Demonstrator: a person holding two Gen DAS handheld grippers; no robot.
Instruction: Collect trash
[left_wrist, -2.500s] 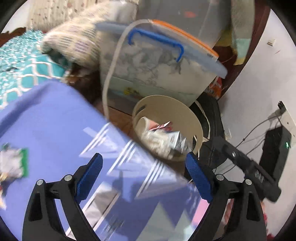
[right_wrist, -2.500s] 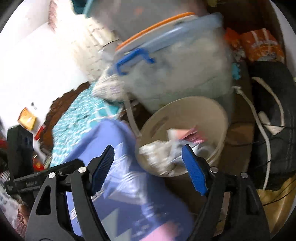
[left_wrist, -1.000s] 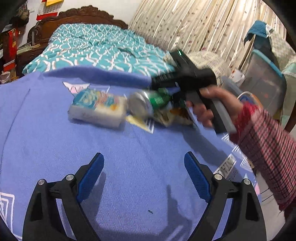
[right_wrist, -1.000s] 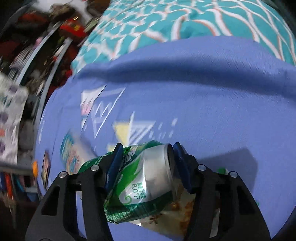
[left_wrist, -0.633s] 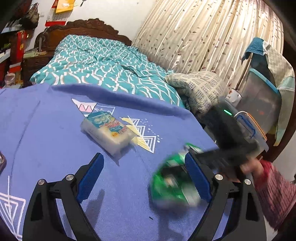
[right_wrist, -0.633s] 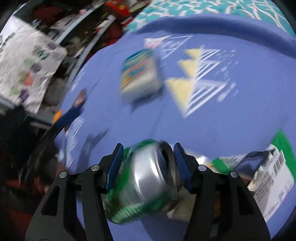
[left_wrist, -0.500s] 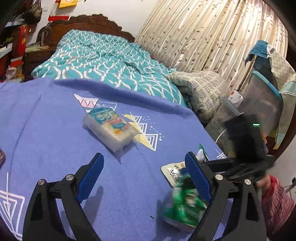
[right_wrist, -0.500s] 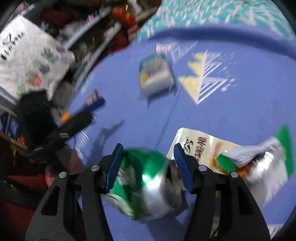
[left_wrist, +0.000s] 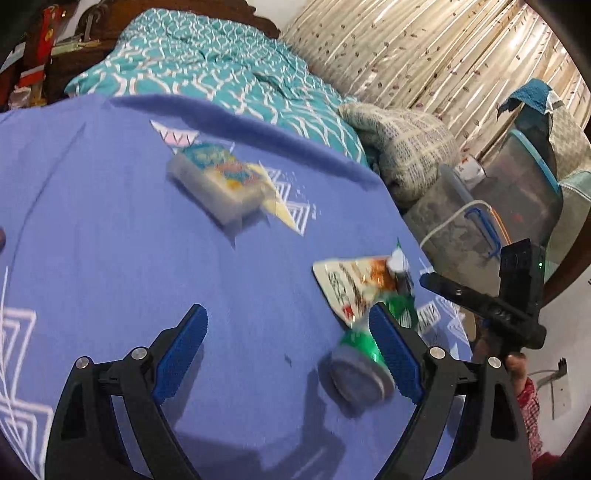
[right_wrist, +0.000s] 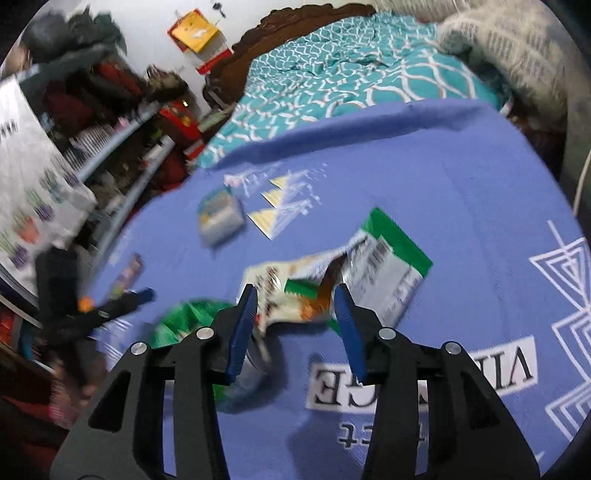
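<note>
Can: motion-blurred in both views; label unreadable. In the left wrist view its upper side sits behind the left gripper's right finger; in the right wrist view its right part is hidden behind the right gripper's left finger.

Wrapper, beyond the can: print too smeared to read; near edge covered by the right gripper's fingers.

Pack, far beyond the can: blurred, lettering illegible.

Shelf clutter, left of the can in the right wrist view: streaked, items not identifiable.
</note>
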